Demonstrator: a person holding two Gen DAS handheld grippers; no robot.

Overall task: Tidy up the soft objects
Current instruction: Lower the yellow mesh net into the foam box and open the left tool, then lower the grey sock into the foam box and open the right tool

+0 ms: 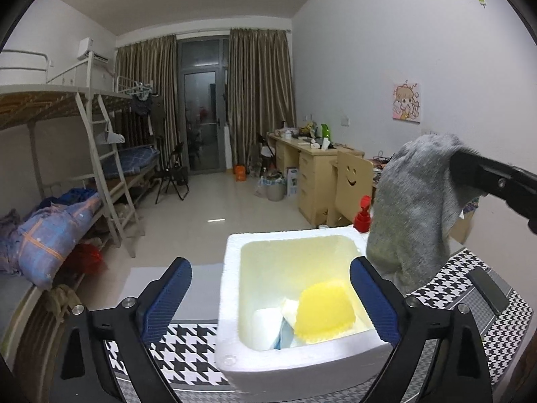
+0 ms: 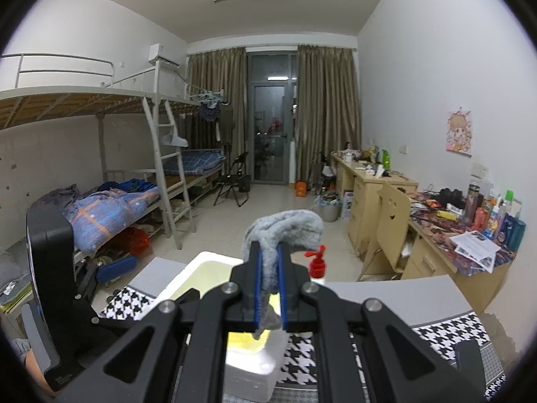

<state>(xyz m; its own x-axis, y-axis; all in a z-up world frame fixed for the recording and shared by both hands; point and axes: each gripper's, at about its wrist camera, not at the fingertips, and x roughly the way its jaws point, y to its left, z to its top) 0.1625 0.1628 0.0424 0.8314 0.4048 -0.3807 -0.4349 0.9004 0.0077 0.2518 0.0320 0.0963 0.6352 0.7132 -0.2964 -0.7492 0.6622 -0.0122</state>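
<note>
My left gripper [image 1: 270,297]: blue ribbed pads spread wide, nothing between them but air. One pad sits left of the foam box [image 1: 231,305], the other over its right wall. No grip here.

My right gripper [image 2: 268,285]: jaws pinched nearly closed on the grey sock [image 2: 285,226]. The cloth is bunched between the blue pads, a fold humped over the tips, a short tail hanging below toward the box [image 2: 248,372]. From the left wrist view the sock [image 1: 412,201] drapes long axis vertical off the black finger, hanging just beyond the box's far right corner, its lower end near the rim or just outside; I cannot tell if it touches.

The deciding relation, as I judge it: the box opening lies below and left of the hanging sock, so the right hand is the one placed to carry it over and let go. The left is nearer the box but empty.

Box: white expanded foam, thick walls, rounded corners, inside tinted yellow. In it a yellow sponge [image 1: 324,315] with a scalloped edge, beside a white pad and something pale blue underneath.

Sock: fuzzy knit, limp, will fold where it lands.

Beneath: black-and-white houndstooth cloth [image 1: 188,349] on the table. Just behind the box, a red-capped bottle [image 1: 364,216].

Far: bunk beds [image 1: 67,154], desks [image 1: 302,168], curtains.
</note>
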